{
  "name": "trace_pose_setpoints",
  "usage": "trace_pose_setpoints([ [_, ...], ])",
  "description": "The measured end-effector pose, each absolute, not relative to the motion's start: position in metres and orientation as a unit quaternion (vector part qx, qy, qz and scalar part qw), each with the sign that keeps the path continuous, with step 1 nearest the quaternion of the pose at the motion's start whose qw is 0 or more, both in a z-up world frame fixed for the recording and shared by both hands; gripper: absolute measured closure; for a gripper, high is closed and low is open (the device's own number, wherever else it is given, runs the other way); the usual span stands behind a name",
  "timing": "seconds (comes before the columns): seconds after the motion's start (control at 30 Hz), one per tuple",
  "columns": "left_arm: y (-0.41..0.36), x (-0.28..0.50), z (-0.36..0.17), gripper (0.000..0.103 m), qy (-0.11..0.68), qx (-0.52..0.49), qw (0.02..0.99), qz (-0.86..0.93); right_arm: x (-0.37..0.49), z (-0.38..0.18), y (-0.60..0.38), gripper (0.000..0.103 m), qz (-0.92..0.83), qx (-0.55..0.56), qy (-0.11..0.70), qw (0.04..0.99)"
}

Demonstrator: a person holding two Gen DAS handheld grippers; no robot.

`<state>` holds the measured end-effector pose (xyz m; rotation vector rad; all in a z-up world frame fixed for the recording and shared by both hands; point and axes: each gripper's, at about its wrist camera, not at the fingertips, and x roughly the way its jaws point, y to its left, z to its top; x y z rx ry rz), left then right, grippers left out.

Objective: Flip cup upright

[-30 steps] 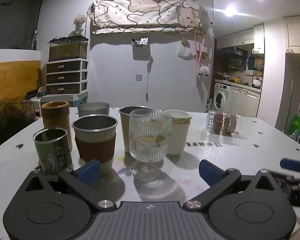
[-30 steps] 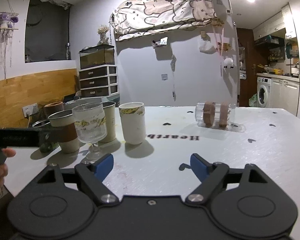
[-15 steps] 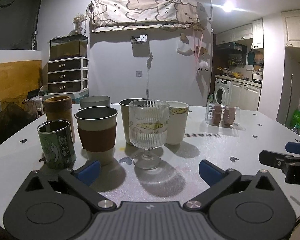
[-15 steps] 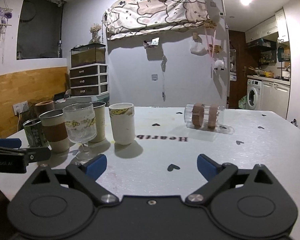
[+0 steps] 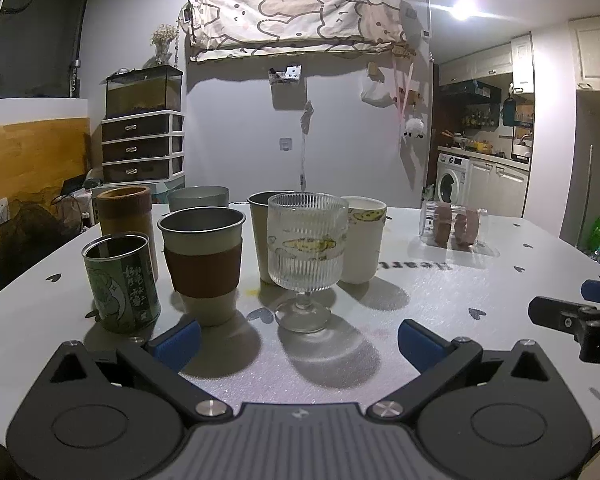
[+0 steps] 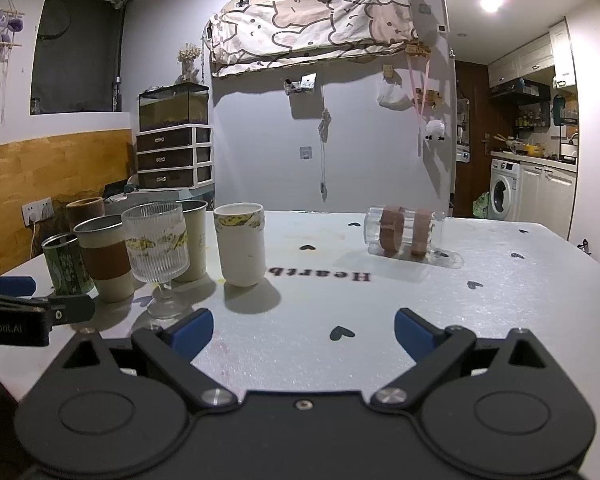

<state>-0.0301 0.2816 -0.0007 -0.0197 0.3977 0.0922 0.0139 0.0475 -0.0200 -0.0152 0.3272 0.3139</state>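
Clear cup [image 6: 404, 232] with two brown bands lies on side, well right of white ceramic cup [image 6: 240, 244], apart from upright cluster, probably flip target. Right gripper [image 6: 303, 334] spread, empty, facing it. Left gripper [image 5: 298, 342] spread, empty, before ribbed goblet [image 5: 306, 252].

My left black two-finger gripper w/ blue pads [image 5: 298, 338]: jaws spread wide, nothing between them, held low & level, pointing fwd. My right black two-finger gripper w/ blue pads [image 6: 303, 330]: same, jaws wide apart, empty, low & level, facing fwd. Both side by side, well apart, not touching. Left cam catches tip of right unit at its right edge [image 5: 572, 316]; right cam catches tip of left unit at its left edge [image 6: 32, 300]. Sliver of my hand, bottom left edge of right cam, too dark to read.
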Motion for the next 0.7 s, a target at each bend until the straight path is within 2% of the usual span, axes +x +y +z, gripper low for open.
trace_pose_setpoints([
  [0.7, 0.2816, -0.0302, -0.0008, 0.000, 0.198, -0.009, 0.979, 0.046, 0.0139, -0.0196, 0.0480, 0.005, 0.155, -0.008, 0.163, 0.974],
])
